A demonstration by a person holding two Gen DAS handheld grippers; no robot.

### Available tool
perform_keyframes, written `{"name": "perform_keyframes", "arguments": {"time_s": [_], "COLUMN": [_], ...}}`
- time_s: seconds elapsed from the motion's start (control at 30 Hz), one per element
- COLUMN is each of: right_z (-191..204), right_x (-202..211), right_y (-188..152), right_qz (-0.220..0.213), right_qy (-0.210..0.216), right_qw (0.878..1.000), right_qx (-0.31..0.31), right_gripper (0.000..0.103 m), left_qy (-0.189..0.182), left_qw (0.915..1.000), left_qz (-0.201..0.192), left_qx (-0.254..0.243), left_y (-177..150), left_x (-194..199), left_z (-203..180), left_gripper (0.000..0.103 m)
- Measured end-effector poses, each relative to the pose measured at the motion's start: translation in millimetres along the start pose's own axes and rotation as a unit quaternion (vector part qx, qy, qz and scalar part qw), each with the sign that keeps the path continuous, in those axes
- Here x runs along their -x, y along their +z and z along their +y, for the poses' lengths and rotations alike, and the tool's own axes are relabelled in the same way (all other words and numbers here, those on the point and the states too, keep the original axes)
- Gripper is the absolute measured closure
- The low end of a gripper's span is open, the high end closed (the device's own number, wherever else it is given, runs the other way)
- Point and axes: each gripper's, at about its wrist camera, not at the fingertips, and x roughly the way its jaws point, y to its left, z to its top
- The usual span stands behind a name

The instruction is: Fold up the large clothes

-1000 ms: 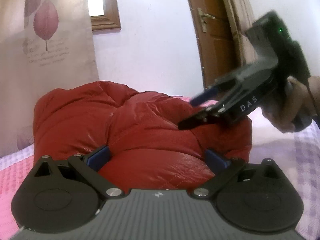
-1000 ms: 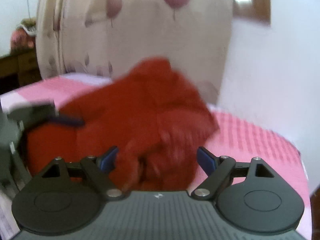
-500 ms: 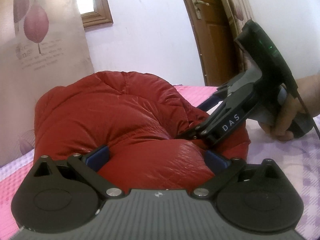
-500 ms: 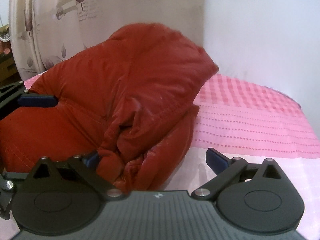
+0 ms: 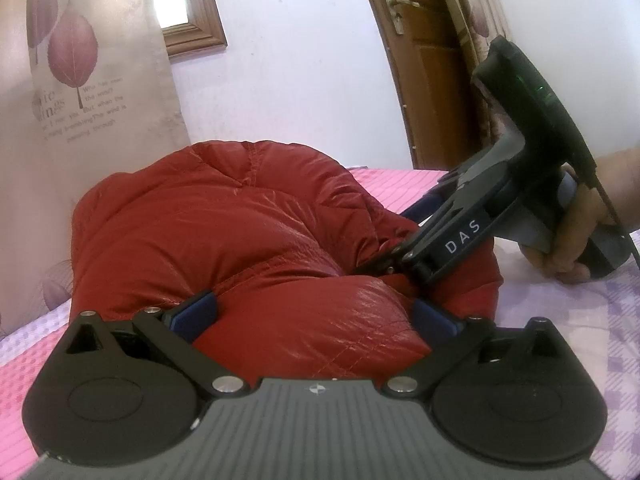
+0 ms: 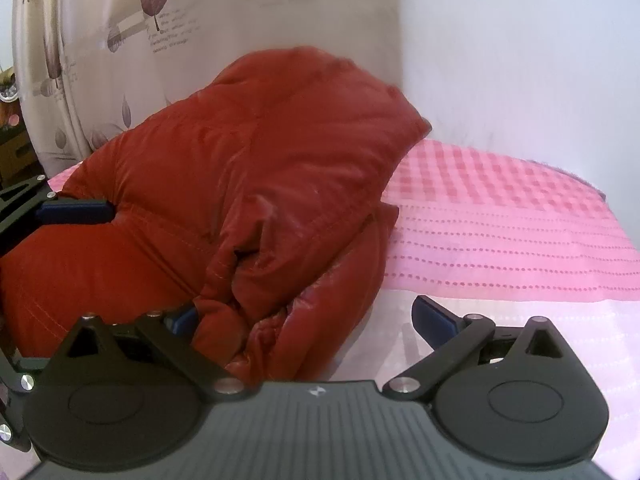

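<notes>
Our left claw (image 5: 316, 312) is wide open around a puffy roll of the coat (image 5: 248, 236). Our right claw (image 6: 304, 316) is wide open against its edge. The coat lies bunched on the bed (image 6: 500, 208). It looks soft, light and slippery, so we should pinch a seam.

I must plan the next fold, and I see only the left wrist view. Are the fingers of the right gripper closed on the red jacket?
Observer: No. The right gripper is open; the red jacket fills only the left part of its gap.
Operator: Where is its other finger?
Observer: Its right finger is clear of the jacket, over the bed sheet.
Operator: Is the jacket edge tidy there?
Observer: No, the layers bunch loosely beside the left finger.
</notes>
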Motion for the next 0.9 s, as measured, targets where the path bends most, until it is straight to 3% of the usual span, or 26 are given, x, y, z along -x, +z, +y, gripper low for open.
{"name": "perform_keyframes", "arguments": {"time_s": [0.9], "right_z": [5.0], "right_x": [7.8], "right_y": [-4.2], "right_qz": [-0.015], "right_qy": [-0.006], "right_qw": [1.0], "right_qx": [0.0], "right_gripper": [0.0], "left_qy": [0.012], "left_qw": [0.9971], "left_qz": [0.073], "left_qx": [-0.018], "left_y": [21.0], "left_x": [-4.2], "left_z": [-7.7], "left_gripper": [0.001]}}
